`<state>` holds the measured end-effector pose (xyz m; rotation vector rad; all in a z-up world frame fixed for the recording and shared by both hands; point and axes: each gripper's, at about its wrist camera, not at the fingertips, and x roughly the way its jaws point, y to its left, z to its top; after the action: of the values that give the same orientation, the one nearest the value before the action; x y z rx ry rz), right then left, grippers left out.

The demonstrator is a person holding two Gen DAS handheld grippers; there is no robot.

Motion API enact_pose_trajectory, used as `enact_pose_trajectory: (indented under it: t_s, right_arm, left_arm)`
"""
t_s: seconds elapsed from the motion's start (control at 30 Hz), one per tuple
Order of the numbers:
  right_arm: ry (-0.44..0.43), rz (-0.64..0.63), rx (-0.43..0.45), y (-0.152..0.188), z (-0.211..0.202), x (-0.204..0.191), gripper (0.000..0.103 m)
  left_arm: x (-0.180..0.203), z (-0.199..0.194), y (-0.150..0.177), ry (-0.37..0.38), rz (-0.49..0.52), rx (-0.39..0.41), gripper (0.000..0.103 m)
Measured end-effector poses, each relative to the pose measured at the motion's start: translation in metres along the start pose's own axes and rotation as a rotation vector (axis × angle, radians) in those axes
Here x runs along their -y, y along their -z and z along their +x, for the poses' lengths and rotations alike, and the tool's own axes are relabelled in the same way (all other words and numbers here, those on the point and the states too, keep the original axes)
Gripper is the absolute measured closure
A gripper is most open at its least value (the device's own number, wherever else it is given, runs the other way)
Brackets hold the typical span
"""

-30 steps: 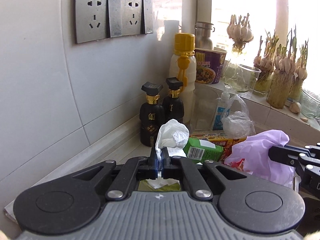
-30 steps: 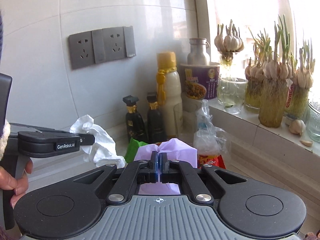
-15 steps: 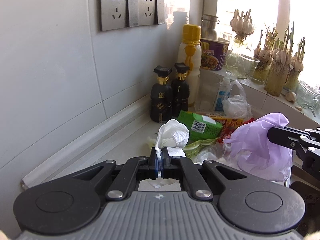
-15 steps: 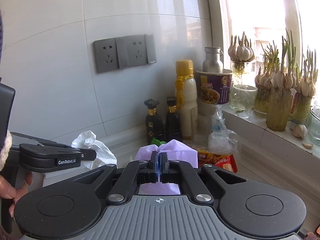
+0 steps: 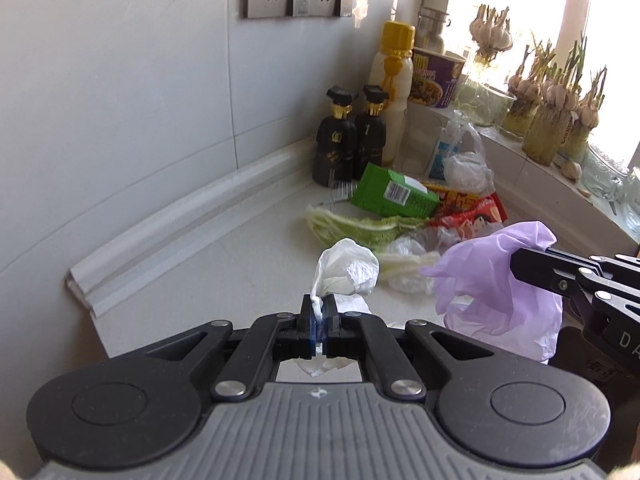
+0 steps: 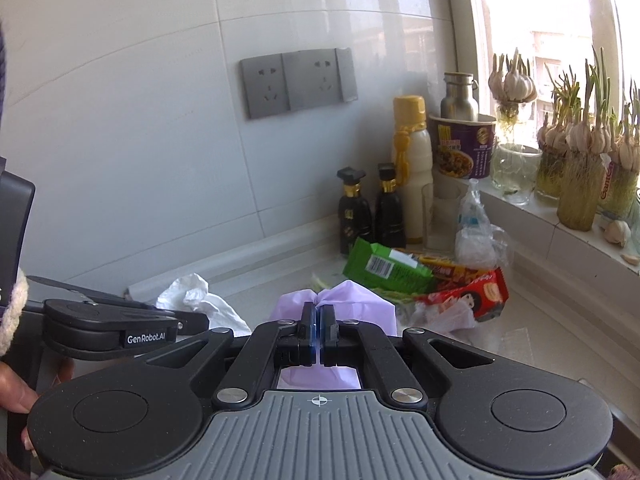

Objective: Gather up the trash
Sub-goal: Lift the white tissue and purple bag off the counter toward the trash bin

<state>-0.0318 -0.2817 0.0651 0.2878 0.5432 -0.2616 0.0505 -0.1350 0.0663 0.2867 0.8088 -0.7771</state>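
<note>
- Crowding the corner of the white counter [image 5: 224, 264] are two black bottles [image 5: 352, 136], a tall white bottle with a yellow cap [image 5: 394, 80] and a purple noodle cup [image 5: 436, 76]; sprouting garlic in jars [image 6: 580, 168] lines the window sill.
- Lying loose in front of the bottles: a green carton [image 5: 392, 196], a red snack wrapper [image 5: 472, 210], limp cabbage leaves [image 5: 360, 226] and clear crumpled plastic [image 5: 408, 268].
- Nothing stands between either gripper and this pile.
- Left gripper [image 5: 318, 314]: jaws pinched together on a crumpled white tissue [image 5: 348, 268], which bunches up above the fingertips, clear of the counter.
- Right gripper [image 6: 318, 320]: jaws closed tight on a pale purple plastic bag [image 6: 360, 300], thin and wrinkled, hanging below and billowing ahead of the fingers.
- Tissue and bag sit side by side, near each other, short of the trash pile.
- A hand [image 6: 16, 384] with a fleecy cuff grips the left gripper's handle.
</note>
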Motion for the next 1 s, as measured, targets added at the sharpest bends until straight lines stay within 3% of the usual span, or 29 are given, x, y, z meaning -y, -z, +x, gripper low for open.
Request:
enact_pose_trajectory:
  t_s: [0.5, 1.0]
  right_arm:
    - [-0.056, -0.039, -0.065, 0.014, -0.028, -0.042, 0.103]
    - [-0.154, -0.103, -0.126, 0.026, -0.030, -0.092, 0.103]
  left_arm:
    - [-0.034, -0.042, 0.046, -0.006, -0.098, -0.049, 0.101]
    - [-0.087, -0.072, 0.090, -0.053, -0.288, -0.063, 0.101]
